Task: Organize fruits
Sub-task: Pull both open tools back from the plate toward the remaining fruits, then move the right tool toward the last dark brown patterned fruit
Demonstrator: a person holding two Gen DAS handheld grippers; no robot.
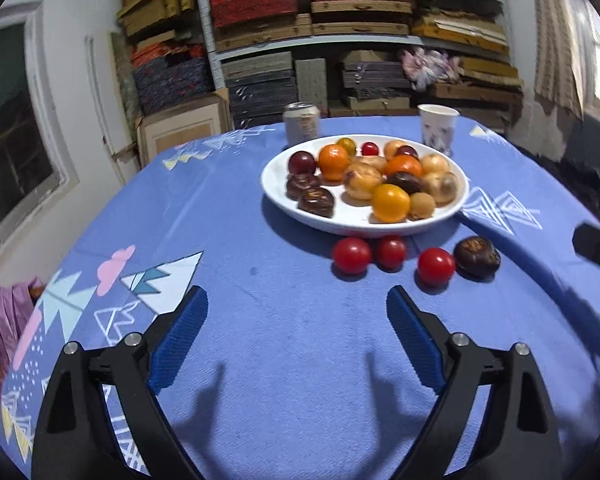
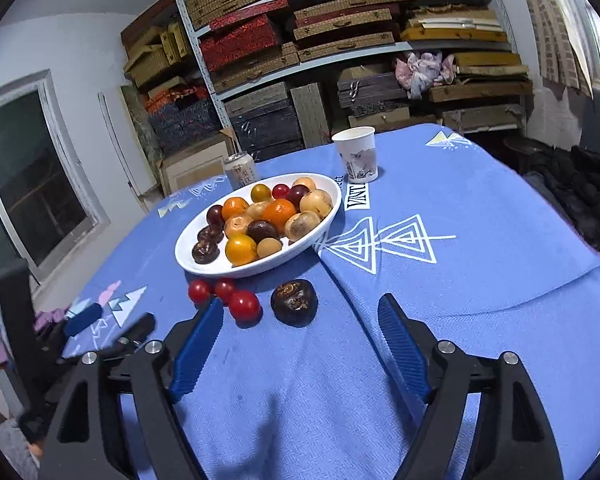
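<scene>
Hovering over the blue-clothed desk [image 1: 260, 300] right now, both grippers are sitting empty: the left gripper [image 1: 296, 300] has its fingers spread wide with nothing between them, and the right gripper [image 2: 300, 308] is the same, released and holding nothing.

Most of the fruit is already piled in the white oval dish [image 1: 276, 184] toward the far edge of the desk, with oranges, pale round ones and a few dark ones all mixed together. Still lying loose on the cloth, just in front of the dish's near rim, are three cherry tomatoes [image 1: 352, 255] in a row and one dark water chestnut [image 2: 294, 302] beside them.

My guess is those four are the leftovers waiting to go in, which is why both sets of fingers are angling down at them. The water chestnut is sitting closest to the right gripper, so that's probably the easy next grab.

A drink can [image 1: 301, 121] and a paper cup [image 1: 437, 128] are standing behind the dish, out of the way.
</scene>
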